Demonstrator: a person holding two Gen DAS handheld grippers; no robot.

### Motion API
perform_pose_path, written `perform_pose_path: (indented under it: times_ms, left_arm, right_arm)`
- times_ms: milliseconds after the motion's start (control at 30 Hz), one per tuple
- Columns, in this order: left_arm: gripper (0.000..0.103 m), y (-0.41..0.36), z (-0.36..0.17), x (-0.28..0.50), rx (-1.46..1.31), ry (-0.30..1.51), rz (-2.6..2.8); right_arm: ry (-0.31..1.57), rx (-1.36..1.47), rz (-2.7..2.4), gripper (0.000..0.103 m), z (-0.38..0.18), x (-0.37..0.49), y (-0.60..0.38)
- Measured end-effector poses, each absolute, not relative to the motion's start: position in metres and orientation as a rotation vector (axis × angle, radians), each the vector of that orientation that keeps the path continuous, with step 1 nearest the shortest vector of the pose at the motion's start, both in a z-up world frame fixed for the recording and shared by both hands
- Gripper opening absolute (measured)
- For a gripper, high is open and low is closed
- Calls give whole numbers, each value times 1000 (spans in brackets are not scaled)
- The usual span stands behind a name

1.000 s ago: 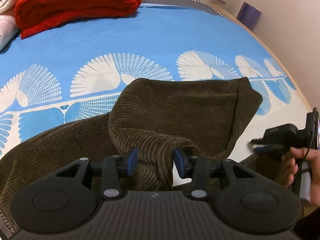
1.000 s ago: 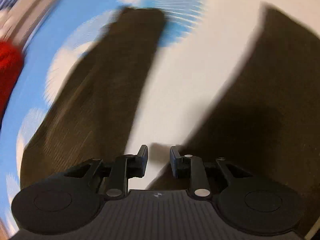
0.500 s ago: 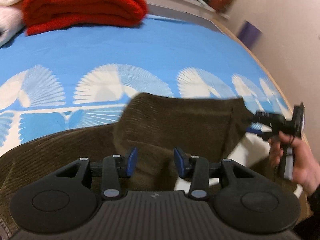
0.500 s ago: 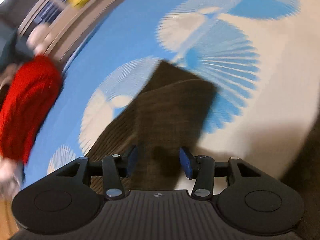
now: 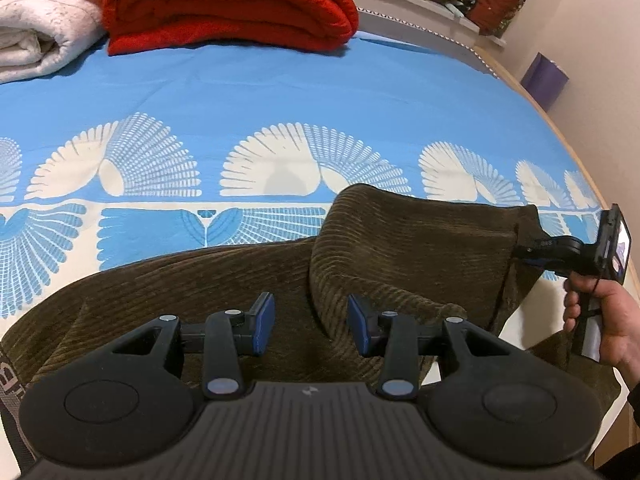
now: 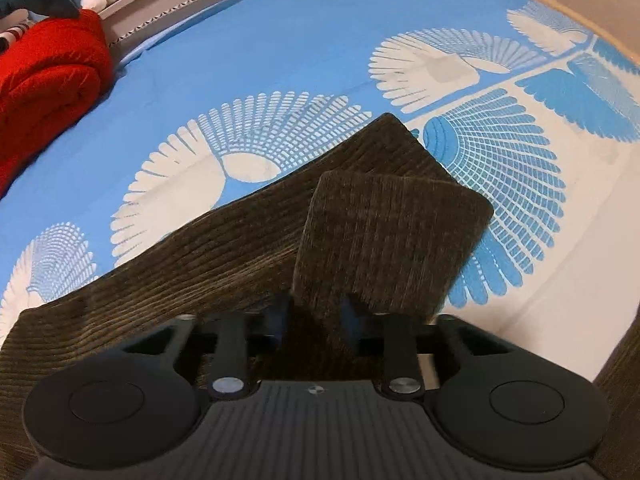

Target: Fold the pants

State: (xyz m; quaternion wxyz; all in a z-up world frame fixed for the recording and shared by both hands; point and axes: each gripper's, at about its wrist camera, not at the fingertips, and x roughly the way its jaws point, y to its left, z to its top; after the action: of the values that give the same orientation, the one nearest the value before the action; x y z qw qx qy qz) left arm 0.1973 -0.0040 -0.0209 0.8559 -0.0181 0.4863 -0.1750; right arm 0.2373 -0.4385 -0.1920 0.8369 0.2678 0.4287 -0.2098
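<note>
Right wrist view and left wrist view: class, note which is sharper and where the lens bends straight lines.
Left wrist view: sharp, corduroy ribs on the pants crisp; bed edge bows from fisheye. Right wrist view: softer, held pants leg smeared, the closing right tool blurred and shaded with cloth between.

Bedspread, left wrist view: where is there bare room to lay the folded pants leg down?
Free: the wide blue bedspread band between the red blanket and the brown pants, and the patterned strip left of the pants. Crowded: the far edge, with the white blanket beside the red one, and the right side, where the right hand-held gripper is closing on the hem.
</note>
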Motion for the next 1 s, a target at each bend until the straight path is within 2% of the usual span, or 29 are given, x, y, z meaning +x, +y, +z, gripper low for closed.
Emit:
perform_pose_path:
  times_ms: [33,233,400,467,600,633,700,767,800,833,867,900,1000]
  left_arm:
    - [45,-3,-20,197,-38,1021,-369]
    - [45,2,-18,194,-27,1013,-363]
    - [45,6,-18,193,-18,1013,-351]
    - [45,6,-19,193,-11,1014,-346]
    - [45,2,-19,192,-1,1018,-353]
    - [45,1,-19,192,2,1018,-355]
    - [45,0,-20,192,5,1019,-359]
    - [45,-1,-21,193,7,1022,-356]
    - [45,-1,-22,194,6,1026,-350]
    - [45,-1,-23,194,7,1031,-343]
    - [45,0,-25,195,9,1037,-336]
    - [45,1,-27,195,14,1042,-327]
    - [45,9,-30,198,20,1049,-296]
  right_arm:
    - [897,583,-431,3,-191,235,-441]
    - [692,676,-448,2,-158,207,-466]
    - [492,703,-712,2,-131,153,-501]
    - [514,696,-849,2,-138,136,-515]
    - [681,833,-949,3,-190,111,-551]
    - [715,884,-943,6,-202,108,-557]
    - [729,943,-922,7,-213,101,-563]
    - [707,941,-921,22,-210,100,-564]
    - [690,942,-895,37,-209,100,-565]
    - [687,947,-867,38,-210,101,-567]
    - [695,951,-842,32,-213,101,-571]
    - [708,930,-839,2,-215,102,-571]
    - [698,889,-919,0,-209,96,-573]
